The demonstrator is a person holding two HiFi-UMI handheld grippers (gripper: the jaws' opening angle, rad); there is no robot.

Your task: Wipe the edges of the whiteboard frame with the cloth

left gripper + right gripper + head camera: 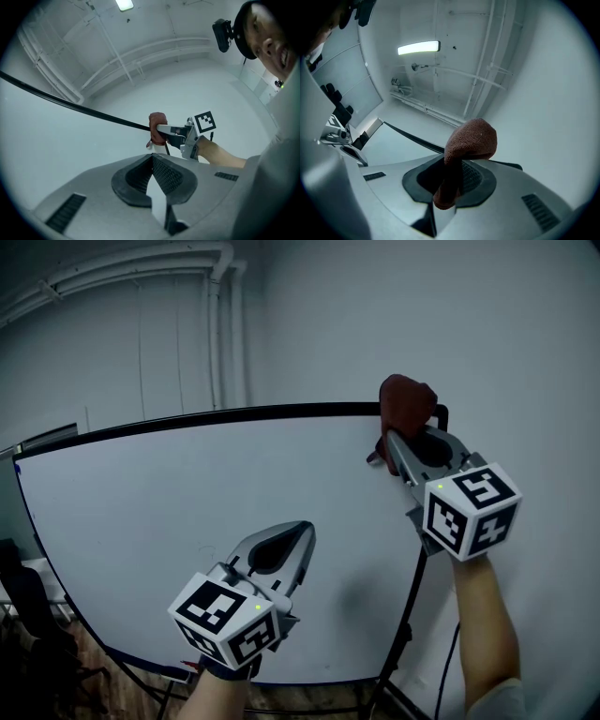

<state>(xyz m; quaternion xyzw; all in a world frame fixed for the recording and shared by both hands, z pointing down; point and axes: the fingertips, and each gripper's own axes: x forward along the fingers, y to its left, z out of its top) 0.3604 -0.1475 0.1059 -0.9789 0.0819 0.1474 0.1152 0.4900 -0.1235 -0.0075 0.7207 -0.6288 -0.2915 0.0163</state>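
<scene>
Right tongs (pixel 398 444) are clenched on the reddish-brown cloth (pixel 405 397). My left tongs (pixel 302 538) are squeezed together with nothing between the jaws. A pale wall (pixel 525 343) rises on the far side, with white pipes (pixel 220 324) running up it. Nearer to me stands the whiteboard (pixel 169 512), which takes up most of the head view. Its black frame (pixel 234 415) runs along the top edge. I hold my left tongs low in front of the white face, right of its middle, and I cannot tell if they touch it. I hold my right tongs up at the top right corner. The cloth bunches out past the jaw tips and sits against the frame at that corner, with a loose end hanging down between the jaws.
</scene>
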